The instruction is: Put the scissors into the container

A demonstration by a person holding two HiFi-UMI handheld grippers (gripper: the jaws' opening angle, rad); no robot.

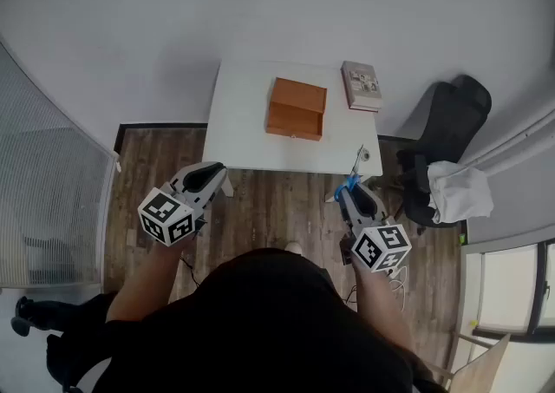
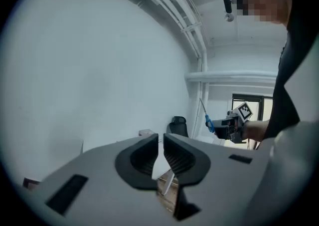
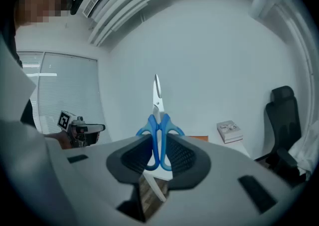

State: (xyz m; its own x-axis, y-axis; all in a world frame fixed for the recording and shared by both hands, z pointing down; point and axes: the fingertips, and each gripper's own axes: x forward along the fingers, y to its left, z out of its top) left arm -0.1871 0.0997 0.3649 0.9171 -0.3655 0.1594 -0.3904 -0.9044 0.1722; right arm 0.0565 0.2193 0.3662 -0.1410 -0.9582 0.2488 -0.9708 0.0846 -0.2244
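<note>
My right gripper [image 3: 159, 146] is shut on the blue handles of the scissors [image 3: 157, 120], whose steel blades point up and away from the jaws. In the head view this gripper [image 1: 353, 193] hangs over the floor just in front of the table's near right corner, and the scissors [image 1: 353, 176] stick out toward the table. The container, an orange-brown wooden box [image 1: 297, 108], sits closed in the middle of the white table [image 1: 238, 122]; its edge [image 3: 200, 138] shows past the jaws. My left gripper [image 1: 211, 177] is shut and holds nothing, off the table's near left corner.
A book [image 1: 361, 85] lies at the table's far right corner. A black office chair [image 1: 444, 135] with a white cloth [image 1: 460, 192] on it stands right of the table. A slatted partition [image 1: 43, 192] runs along the left over the wood floor.
</note>
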